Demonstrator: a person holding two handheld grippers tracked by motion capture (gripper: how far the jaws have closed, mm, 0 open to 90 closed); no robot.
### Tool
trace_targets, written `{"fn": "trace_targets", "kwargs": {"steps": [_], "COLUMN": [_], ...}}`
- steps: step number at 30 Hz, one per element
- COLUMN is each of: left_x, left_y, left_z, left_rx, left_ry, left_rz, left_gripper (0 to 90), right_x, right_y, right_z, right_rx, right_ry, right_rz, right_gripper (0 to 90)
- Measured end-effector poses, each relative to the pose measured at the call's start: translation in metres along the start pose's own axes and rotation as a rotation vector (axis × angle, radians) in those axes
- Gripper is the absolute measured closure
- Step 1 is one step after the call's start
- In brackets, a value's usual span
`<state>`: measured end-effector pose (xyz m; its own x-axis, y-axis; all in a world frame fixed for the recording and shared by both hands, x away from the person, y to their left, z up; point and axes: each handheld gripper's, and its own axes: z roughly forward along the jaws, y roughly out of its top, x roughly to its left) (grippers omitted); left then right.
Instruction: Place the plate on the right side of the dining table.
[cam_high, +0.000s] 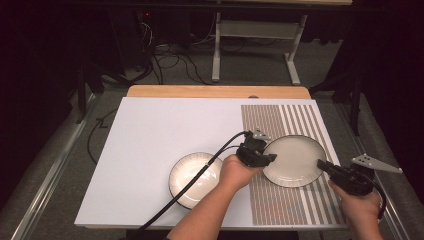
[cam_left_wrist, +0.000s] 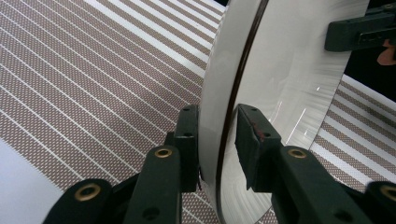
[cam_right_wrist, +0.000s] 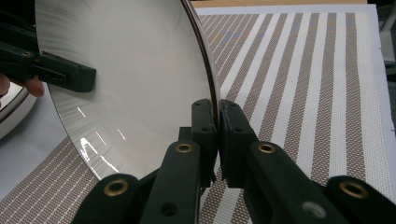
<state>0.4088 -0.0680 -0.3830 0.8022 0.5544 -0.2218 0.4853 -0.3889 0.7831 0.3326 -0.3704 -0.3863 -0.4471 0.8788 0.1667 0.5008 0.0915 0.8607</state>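
Black jaws of the left claw (cam_left_wrist: 217, 140) straddled the near rim of the plate (cam_high: 292, 160), spread a little, one pad looking clear of the glaze. That plate sat tilted over the striped mat (cam_high: 300, 205), spanning the gap between both claws. Opposite it, the right claw (cam_right_wrist: 218, 135) pinched the far rim tight. A second plate (cam_high: 192, 179) lay on the tabletop (cam_high: 150, 150) behind the left hand. Whether the plate's underside touched the mat was hard to tell.

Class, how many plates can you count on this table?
2: one plate on the white board beside the left forearm, the other plate over the striped mat, between both tongs.
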Motion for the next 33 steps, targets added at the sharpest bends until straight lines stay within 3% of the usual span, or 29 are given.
{"fn": "trace_targets", "kwargs": {"steps": [5, 9, 13, 15, 21, 33], "left_x": [-0.001, -0.001, -0.002, -0.003, -0.002, 0.013], "left_y": [0.003, 0.004, 0.005, 0.005, 0.0, -0.034], "left_z": [0.002, 0.004, 0.002, -0.002, -0.025, -0.086], "left_rx": [0.015, 0.018, 0.002, -0.008, -0.083, -0.19], "left_ry": [0.012, 0.012, 0.03, 0.039, 0.06, 0.133], "left_rz": [-0.005, -0.046, -0.037, -0.014, 0.021, 0.0], "left_gripper": [69.8, 69.1, 61.2, 58.1, 47.6, 26.0], "right_x": [0.0, -0.003, -0.003, -0.003, -0.003, -0.003], "right_y": [-0.001, -0.002, -0.002, -0.002, -0.002, 0.0], "right_z": [0.001, 0.002, 0.002, 0.002, 0.002, 0.006], "right_rx": [0.003, 0.009, 0.011, 0.009, 0.015, 0.03], "right_ry": [-0.006, -0.002, -0.008, -0.008, -0.013, -0.031], "right_rz": [0.003, 0.001, 0.0, -0.003, -0.007, -0.004], "right_gripper": [87.7, 87.5, 87.3, 87.3, 86.7, 85.7]}}
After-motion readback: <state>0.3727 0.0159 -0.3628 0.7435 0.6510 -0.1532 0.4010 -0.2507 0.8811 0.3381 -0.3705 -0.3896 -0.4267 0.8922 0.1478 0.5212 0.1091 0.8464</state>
